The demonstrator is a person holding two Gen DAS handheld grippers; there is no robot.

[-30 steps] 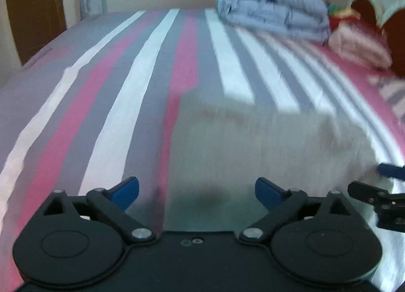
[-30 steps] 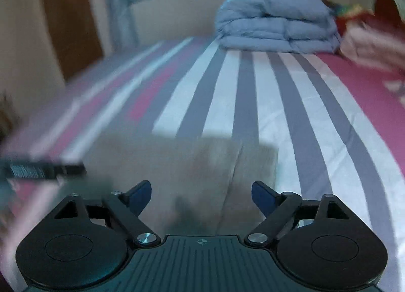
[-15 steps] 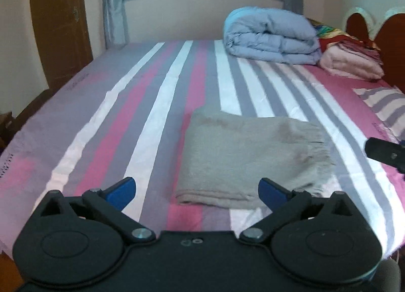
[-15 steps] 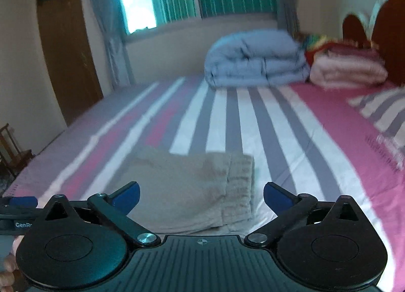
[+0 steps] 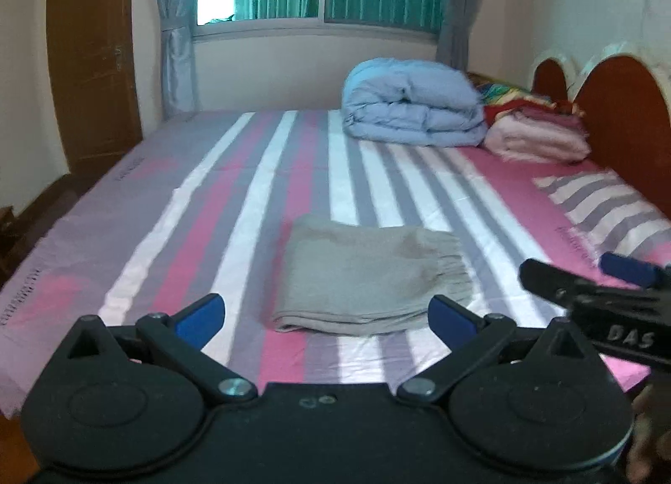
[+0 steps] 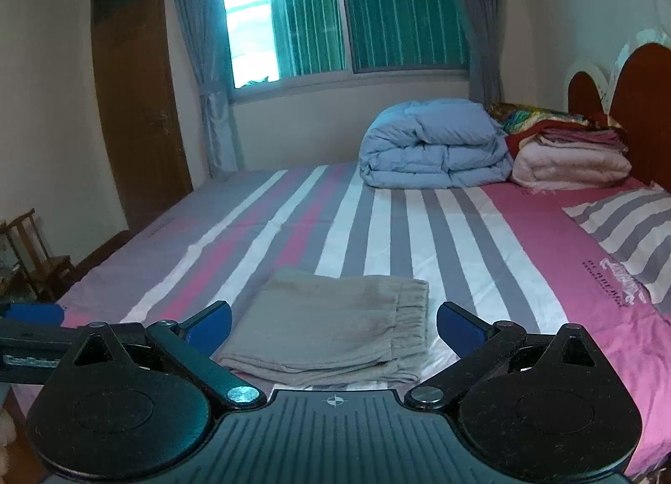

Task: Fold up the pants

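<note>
The pants [image 5: 369, 280] lie folded near the bed's [image 5: 126, 232] edge; both the left gripper [image 5: 326, 314] and the right gripper [image 6: 334, 321] hang spread, empty. A careless brush could undo the stack.

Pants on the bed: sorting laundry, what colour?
Plain greyish beige pants, clearest in the right wrist view.

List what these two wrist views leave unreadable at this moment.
- Folded grey-beige pants: near edge hidden behind the right gripper body, right wrist view.
- Small print on the striped pink bedsheet: blurred, left wrist view.
- Right gripper: cut off by the frame edge, left wrist view.
</note>
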